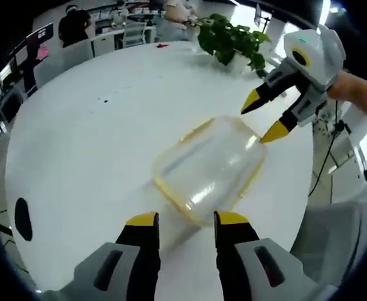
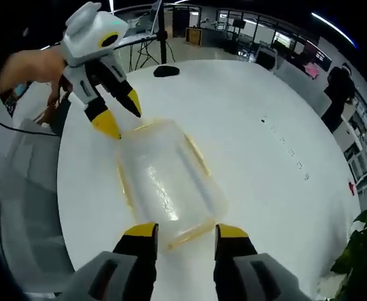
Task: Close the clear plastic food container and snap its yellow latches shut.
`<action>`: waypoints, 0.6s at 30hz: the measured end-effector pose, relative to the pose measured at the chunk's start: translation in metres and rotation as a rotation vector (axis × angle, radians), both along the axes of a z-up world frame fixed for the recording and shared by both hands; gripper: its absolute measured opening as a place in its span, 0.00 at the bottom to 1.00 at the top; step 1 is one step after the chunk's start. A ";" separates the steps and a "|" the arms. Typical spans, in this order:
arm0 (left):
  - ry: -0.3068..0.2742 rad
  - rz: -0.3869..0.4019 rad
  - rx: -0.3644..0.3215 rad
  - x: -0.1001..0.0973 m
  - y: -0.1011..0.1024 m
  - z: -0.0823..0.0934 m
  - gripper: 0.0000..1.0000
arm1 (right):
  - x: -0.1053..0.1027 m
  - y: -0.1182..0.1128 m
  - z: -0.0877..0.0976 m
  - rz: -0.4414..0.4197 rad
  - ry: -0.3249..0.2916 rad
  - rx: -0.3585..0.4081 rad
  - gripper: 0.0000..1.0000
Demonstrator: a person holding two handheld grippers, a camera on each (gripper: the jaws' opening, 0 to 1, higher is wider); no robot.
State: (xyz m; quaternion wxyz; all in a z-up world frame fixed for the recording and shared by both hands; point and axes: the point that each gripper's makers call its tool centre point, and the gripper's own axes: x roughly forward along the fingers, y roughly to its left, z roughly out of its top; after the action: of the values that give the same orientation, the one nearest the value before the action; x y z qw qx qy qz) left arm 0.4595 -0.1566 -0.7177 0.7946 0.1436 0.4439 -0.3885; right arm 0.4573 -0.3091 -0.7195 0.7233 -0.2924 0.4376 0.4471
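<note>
Two grippers: one at each short end of the container, facing each other across it.
Container [image 1: 208, 168]: clear plastic with yellow edging, lying on the white round counter [image 1: 95, 144]; its lid looks seated on top, though the blur hides whether it is fully down.
Left gripper [image 1: 186, 219]: jaws parted, with a clear gap between the yellow tips; the container's near end sits just ahead of the tips, apparently not touching them. In the right gripper view it [image 2: 120, 115] hangs at the far end of the container, tips parted, the lower tip close to the far corner.
Right gripper [image 2: 186, 231]: jaws spread, the container's near end lying between and just beyond the tips; contact cannot be told. In the left gripper view it [image 1: 263, 116] is held by a hand [image 1: 349, 88], one tip near the container's far corner.
Latches: yellow strips run along the rim; their state cannot be told.
Plant [image 1: 230, 37]: leafy, beyond the right gripper at the far edge of the counter.
</note>
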 end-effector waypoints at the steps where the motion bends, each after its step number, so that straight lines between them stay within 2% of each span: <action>1: -0.020 -0.029 0.013 0.001 -0.001 0.002 0.32 | 0.000 -0.003 -0.002 0.011 -0.003 -0.025 0.32; 8: -0.059 -0.145 0.076 0.004 -0.004 0.005 0.33 | -0.002 -0.004 -0.005 0.059 -0.001 -0.050 0.32; 11: -0.078 -0.233 0.130 0.006 -0.005 0.006 0.34 | -0.004 -0.008 -0.005 0.106 0.002 -0.083 0.33; 18: -0.112 -0.405 0.208 0.004 -0.009 0.007 0.33 | -0.006 -0.012 -0.005 0.203 -0.002 -0.118 0.33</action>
State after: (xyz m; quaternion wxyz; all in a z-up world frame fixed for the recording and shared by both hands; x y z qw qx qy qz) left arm 0.4632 -0.1660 -0.7103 0.7049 0.3320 0.3987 -0.4836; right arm 0.4508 -0.3213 -0.7248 0.6562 -0.3779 0.4305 0.4912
